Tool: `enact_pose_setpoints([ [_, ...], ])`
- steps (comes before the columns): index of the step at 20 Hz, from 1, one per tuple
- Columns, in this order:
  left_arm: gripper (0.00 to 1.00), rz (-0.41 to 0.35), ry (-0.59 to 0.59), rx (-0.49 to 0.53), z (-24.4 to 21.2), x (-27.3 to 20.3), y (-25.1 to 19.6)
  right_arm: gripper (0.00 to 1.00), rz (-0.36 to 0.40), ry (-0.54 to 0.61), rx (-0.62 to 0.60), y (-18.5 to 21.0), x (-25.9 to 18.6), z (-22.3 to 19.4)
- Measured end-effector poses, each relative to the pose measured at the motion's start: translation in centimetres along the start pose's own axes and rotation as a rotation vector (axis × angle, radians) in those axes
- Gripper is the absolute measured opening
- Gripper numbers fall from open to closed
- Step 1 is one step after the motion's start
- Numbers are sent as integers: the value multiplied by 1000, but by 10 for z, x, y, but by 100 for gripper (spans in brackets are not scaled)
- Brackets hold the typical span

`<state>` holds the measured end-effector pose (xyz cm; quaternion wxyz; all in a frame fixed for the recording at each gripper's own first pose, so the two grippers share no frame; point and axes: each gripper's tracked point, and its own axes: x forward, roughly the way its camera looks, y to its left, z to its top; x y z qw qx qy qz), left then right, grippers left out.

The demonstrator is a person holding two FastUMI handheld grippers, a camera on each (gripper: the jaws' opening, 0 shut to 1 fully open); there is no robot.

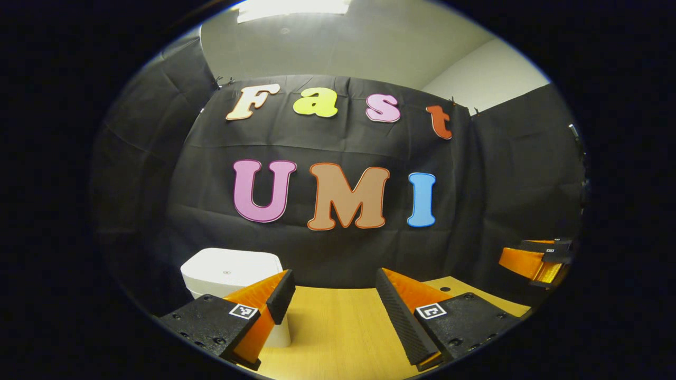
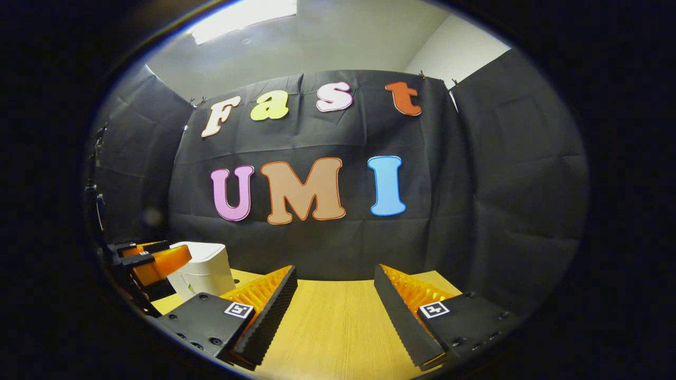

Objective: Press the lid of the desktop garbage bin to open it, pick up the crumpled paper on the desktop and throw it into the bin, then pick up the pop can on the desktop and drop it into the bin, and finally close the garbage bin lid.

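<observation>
Bin [image 1: 227, 272], lid seemingly closed, behind left gripper's [image 1: 332, 295] spread fingers; right gripper [image 2: 335, 295] likewise.

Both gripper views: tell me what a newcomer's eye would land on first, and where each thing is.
First comes the white garbage bin, lid closed, standing at the far left of the wooden desktop against the black cloth wall. Next, each gripper's own spread fingers jut up from the bottom of its view, with bare desktop between them. In the left gripper view the right gripper hangs at the far right edge.
</observation>
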<state>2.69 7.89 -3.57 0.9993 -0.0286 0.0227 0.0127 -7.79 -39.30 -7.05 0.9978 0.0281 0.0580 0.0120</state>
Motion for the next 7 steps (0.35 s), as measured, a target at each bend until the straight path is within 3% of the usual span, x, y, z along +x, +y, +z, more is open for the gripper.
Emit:
enact_pose_setpoints([
  [7, 93, -44, 30, -47, -5, -3, -24, 100, 2, -24, 3, -4, -10, 9],
])
